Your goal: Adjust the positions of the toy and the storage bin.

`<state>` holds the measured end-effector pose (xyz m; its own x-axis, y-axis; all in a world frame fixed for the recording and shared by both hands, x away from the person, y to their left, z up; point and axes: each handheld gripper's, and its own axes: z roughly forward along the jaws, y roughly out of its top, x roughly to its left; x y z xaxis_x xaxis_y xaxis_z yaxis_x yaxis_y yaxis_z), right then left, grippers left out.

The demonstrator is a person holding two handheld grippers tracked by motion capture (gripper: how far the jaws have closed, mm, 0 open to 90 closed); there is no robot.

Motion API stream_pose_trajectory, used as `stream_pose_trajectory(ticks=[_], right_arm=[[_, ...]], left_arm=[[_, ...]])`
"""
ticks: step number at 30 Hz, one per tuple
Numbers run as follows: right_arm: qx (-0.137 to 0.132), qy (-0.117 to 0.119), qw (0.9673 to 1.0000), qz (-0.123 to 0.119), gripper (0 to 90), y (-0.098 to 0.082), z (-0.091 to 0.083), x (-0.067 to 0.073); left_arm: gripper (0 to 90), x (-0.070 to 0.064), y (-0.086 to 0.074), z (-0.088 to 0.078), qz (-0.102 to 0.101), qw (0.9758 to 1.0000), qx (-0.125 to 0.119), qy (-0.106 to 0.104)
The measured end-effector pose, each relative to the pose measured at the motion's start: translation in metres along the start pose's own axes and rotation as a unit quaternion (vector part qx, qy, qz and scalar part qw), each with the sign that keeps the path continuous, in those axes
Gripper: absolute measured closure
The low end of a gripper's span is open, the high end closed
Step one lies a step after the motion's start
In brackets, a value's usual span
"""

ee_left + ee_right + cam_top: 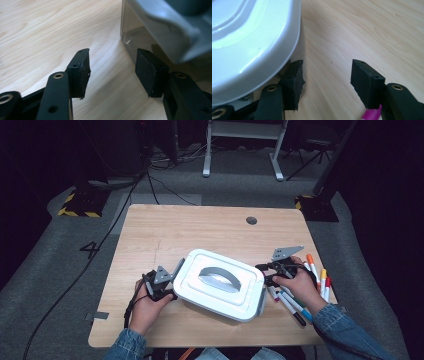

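Left hand-held gripper (pixel 172 282): at the left end of the box, held in the person's left hand (pixel 145 307). In the left gripper view its jaws stand apart with bare wood between the pads (pixel 81 72); nothing is pinched. One pad lies just beside the box wall; contact cannot be told.
Right hand-held gripper (pixel 267 274): at the right end of the box, in the right hand (pixel 300 287). Jaws spread, nothing between them. In the right gripper view one pad (pixel 295 78) sits under the overhanging lid edge.
Box (pixel 220 284): white, with a white lid and a grey handle (pixel 220 277) on top. It lies flat near the middle of the surface, turned slightly askew, between the two grippers.
Markers (pixel 300 305): a loose bunch with coloured caps, just right of the box, partly beneath the right hand.
Surface (pixel 200 227): light wood, with a round hole (pixel 251 220) near the far edge.
Floor (pixel 50 250): grey carpet.
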<state>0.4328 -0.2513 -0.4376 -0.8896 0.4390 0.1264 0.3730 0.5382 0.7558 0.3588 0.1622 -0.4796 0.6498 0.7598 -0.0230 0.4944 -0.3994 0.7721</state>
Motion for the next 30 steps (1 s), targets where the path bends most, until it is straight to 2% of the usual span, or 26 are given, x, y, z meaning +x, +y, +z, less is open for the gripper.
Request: stream_pose_trajectory(ticks=[6, 7, 9, 14, 16, 20, 25, 30], right_arm=[[-0.001, -0.014, 0.9998, 0.016, 42.1, -0.021, -0.022, 0.008], [-0.002, -0.018, 0.9996, 0.021, 41.8, -0.025, -0.027, 0.008], [-0.006, -0.025, 0.9993, 0.028, 41.7, -0.032, -0.034, 0.009], [-0.010, -0.042, 0.9982, 0.040, 41.8, -0.043, -0.048, 0.008], [-0.013, -0.049, 0.9977, 0.045, 41.6, -0.047, -0.053, 0.007], [-0.015, -0.057, 0.9967, 0.057, 40.3, -0.054, -0.061, 0.006], [-0.008, -0.069, 0.9966, 0.045, 39.9, -0.055, -0.067, 0.008], [-0.001, -0.082, 0.9959, 0.038, 40.5, -0.053, -0.077, 0.009]], left_arm=[[44.0, -0.022, 0.008, 0.007, 0.013, 0.9994, -0.004, -0.031], [43.9, -0.025, 0.010, 0.009, 0.019, 0.9993, -0.005, -0.032], [43.2, -0.031, 0.013, 0.013, 0.021, 0.9989, -0.006, -0.041], [42.1, -0.040, 0.020, 0.023, 0.022, 0.9985, -0.013, -0.048], [41.9, -0.043, 0.022, 0.026, 0.026, 0.9984, -0.013, -0.049], [39.2, -0.047, 0.024, 0.032, 0.021, 0.9979, -0.020, -0.058], [36.5, -0.048, 0.024, 0.031, 0.029, 0.9978, -0.018, -0.057], [32.0, -0.046, 0.022, 0.025, 0.036, 0.9979, -0.004, -0.053]])
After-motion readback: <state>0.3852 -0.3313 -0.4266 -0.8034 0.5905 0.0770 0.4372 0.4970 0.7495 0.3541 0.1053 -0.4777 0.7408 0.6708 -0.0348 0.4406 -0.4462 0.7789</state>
